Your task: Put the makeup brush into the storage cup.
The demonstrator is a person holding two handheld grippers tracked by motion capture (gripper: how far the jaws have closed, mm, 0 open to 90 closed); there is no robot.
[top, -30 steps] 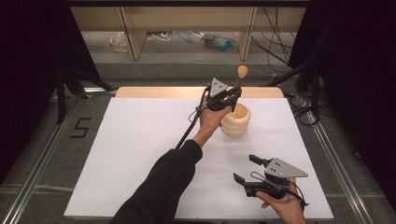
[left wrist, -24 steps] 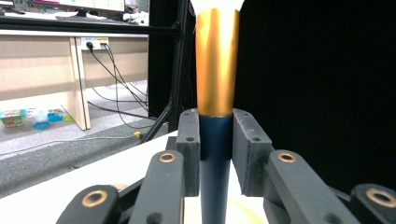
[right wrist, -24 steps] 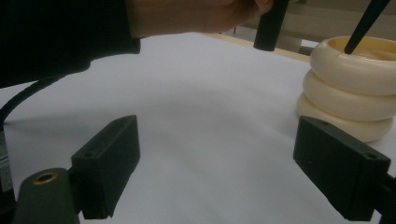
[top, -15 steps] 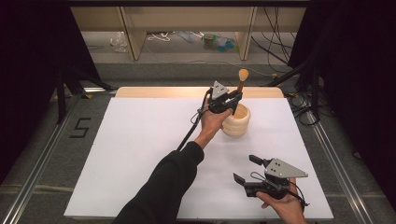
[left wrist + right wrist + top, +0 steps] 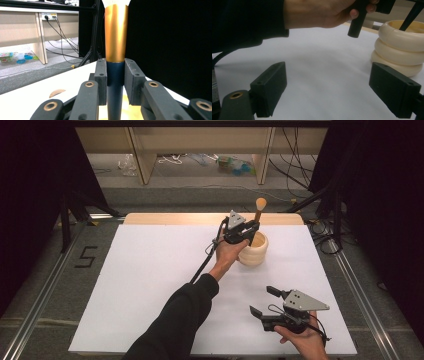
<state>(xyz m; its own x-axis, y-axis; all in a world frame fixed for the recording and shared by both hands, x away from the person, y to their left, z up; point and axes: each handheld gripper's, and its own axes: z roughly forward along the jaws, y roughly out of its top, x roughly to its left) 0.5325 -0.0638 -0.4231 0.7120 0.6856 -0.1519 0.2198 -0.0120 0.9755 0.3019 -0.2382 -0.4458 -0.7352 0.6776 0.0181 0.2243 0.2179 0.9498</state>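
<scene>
White covering (image 5: 140, 285) spreads over the table, with a strip of bare pale wood (image 5: 170, 218) left showing along its far edge, and grey floor runs around it between dark curtains at both sides. On the floor to the left of the table a black figure 5 (image 5: 85, 257) is the one piece of writing that can be read. Beyond the far edge stands a light wooden shelf unit (image 5: 145, 160) with cables and some coloured clutter (image 5: 235, 166) beneath it. Most of the left half of the sheet lies bare, and so does a wide band toward the near edge. Toward the far right part of the sheet sits a cream ribbed cup (image 5: 254, 251). Just above it the left gripper (image 5: 248, 231) is pinched on a brush (image 5: 259, 210); in the left gripper view its pads (image 5: 101, 75) press on the dark handle right below the golden ferrule (image 5: 115, 32), and the brush stands upright with its lower end down in the cup. Near the front right corner the right gripper (image 5: 265, 301) is held low over the sheet, well apart from the cup, its jaws spread with nothing between them.
</scene>
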